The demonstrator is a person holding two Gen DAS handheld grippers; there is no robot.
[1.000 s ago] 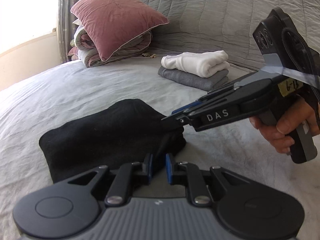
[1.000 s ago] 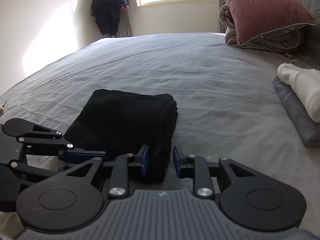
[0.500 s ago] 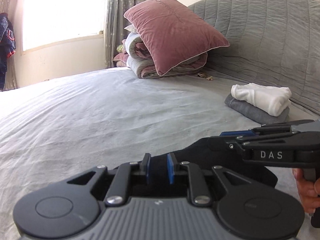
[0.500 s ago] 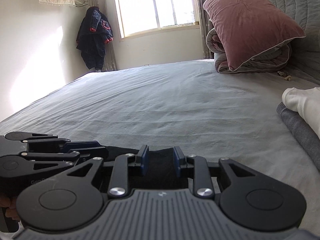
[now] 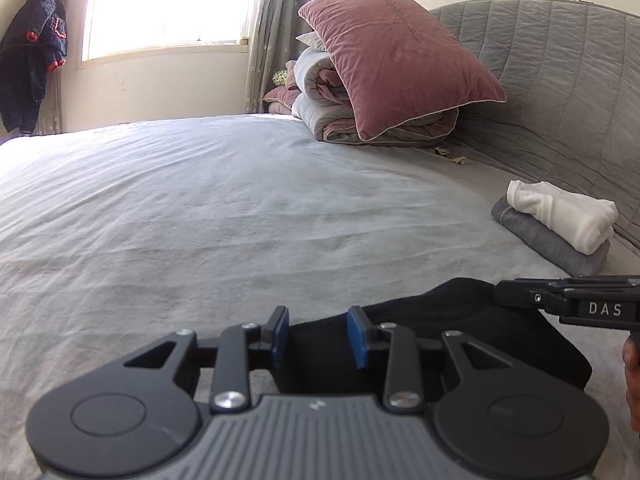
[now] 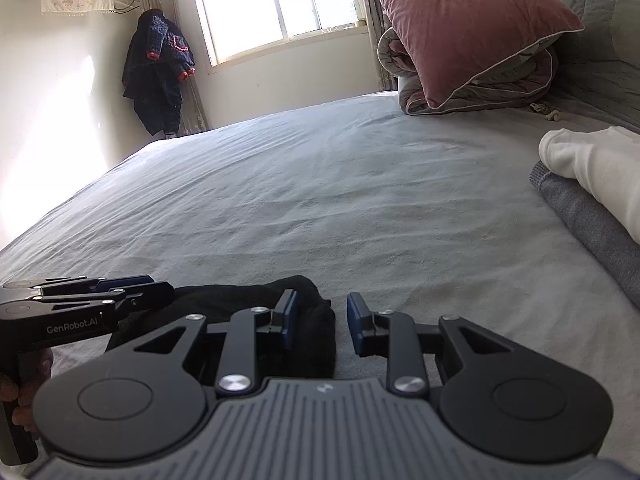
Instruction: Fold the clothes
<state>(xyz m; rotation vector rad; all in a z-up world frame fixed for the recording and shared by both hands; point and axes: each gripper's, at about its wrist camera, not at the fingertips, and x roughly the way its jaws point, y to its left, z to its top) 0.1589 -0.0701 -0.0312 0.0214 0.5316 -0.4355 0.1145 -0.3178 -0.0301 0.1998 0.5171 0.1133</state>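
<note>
While both sets of jaws have just been opening, the left gripper and right gripper stand parted around the folded black garment with no pad pressing it, so it looks released and this fold seems finished. Soft, thick and matte, the bundle lies on the grey bedsheet, well short of the white-on-grey folded stack by the quilted headboard.
</note>
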